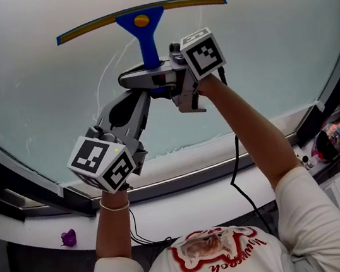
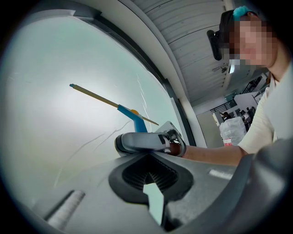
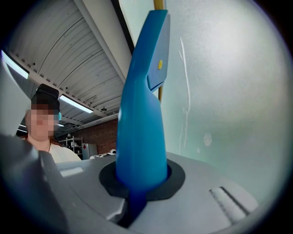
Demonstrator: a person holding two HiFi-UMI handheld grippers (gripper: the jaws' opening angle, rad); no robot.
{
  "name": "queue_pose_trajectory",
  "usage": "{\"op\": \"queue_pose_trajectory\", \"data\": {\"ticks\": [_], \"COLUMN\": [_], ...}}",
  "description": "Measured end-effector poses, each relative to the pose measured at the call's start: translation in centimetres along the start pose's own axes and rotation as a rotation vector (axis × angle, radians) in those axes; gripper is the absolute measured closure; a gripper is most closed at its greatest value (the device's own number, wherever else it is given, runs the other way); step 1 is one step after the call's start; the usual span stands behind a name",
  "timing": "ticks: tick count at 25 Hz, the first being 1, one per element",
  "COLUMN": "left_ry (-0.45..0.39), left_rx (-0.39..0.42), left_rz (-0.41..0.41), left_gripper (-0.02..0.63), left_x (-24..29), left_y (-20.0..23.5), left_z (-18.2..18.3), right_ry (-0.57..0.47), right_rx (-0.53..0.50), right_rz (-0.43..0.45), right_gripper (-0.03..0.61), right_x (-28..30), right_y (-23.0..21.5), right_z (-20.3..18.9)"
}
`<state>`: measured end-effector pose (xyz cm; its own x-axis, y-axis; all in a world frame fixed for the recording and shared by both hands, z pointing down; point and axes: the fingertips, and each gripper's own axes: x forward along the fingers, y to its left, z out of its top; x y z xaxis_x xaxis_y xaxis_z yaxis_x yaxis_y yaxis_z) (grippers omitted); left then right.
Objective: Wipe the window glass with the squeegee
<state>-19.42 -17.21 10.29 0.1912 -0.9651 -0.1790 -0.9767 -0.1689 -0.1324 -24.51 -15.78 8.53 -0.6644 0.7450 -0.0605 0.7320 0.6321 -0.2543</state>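
Head view: mid-wipe, by the look of it. Squeegee [image 1: 141,21] blade laid across the upper window glass [image 1: 259,54], blue handle clamped in the right gripper [image 1: 148,77]. Left gripper [image 1: 140,98] tucked just beneath, close enough to be bracing. Next, most likely: an even drag down, blade kept pressed.

Left gripper view: jaws together on nothing, only a sliver of pane showing through. Blade seen slantwise against the glass, thin streaks [image 2: 98,139] below.

Right gripper view: clenched round the handle's base, plain here and half hidden from above.
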Motion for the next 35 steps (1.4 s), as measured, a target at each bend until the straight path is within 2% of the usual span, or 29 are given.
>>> {"op": "queue_pose_trajectory", "data": {"ticks": [8,12,35], "left_ry": [0.033,0.071,0.109], "left_rx": [0.009,-0.006,-0.118], "left_rz": [0.005,0.01,0.016], "left_gripper": [0.607,0.607,0.607], "left_x": [-0.3,-0.5,-1.8], "left_y": [0.1,-0.2,-1.9], "left_z": [-2.1,-3.0,-8.0], "right_ry": [0.004,0.009,0.0], "right_rx": [0.015,0.025,0.093], "right_rz": [0.014,0.017,0.036], "right_gripper": [0.543,0.543,0.534], "right_x": [0.0,-0.2,-0.8], "right_y": [-0.4,-0.7,-1.1], "right_z": [-1.8,-3.0,-8.6]}}
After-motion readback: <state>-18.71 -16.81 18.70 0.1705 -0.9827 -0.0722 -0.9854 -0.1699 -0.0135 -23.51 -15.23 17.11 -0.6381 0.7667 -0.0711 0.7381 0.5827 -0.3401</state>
